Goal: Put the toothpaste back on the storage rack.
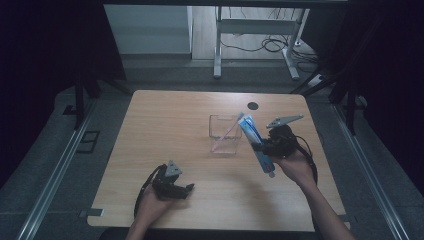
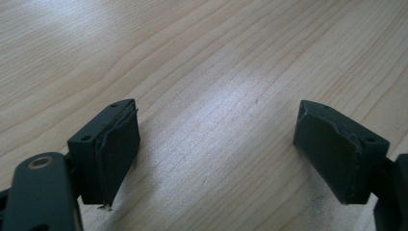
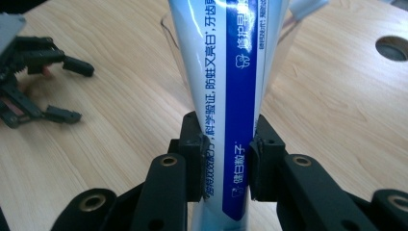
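1. Gripping a toothpaste tube [image 1: 256, 142] near its middle, the right tongs [image 1: 260, 146] sit at the right side of the worktop [image 1: 165, 125] – both pads press the tube's blue-and-white sides in the right gripper view [image 3: 226, 125].
2. In the high view the tube is tilted, its flat crimped end up and toward the clear cup [image 1: 225, 134], its cap end lower and nearer the person.
3. The right hand [image 1: 296, 167] comes in from the lower right, forearm angled toward the middle of the worktop, palm under the tool's body; the grey plate on top points to the far right.
4. The clear cup stands just left of the tube, near the worktop's centre, with a pink toothbrush [image 1: 228, 131] leaning inside it, head up at the rim on the tube's side.
5. The left tongs [image 1: 186, 190] are wide apart with nothing between them – bare wood shows between the two pads [image 2: 118, 154] in the left gripper view.
6. The left hand [image 1: 156, 200] rests low near the front edge, well apart from cup and tube, tool pointing right.
7. A dark round hole [image 1: 253, 105] lies in the worktop beyond the cup.
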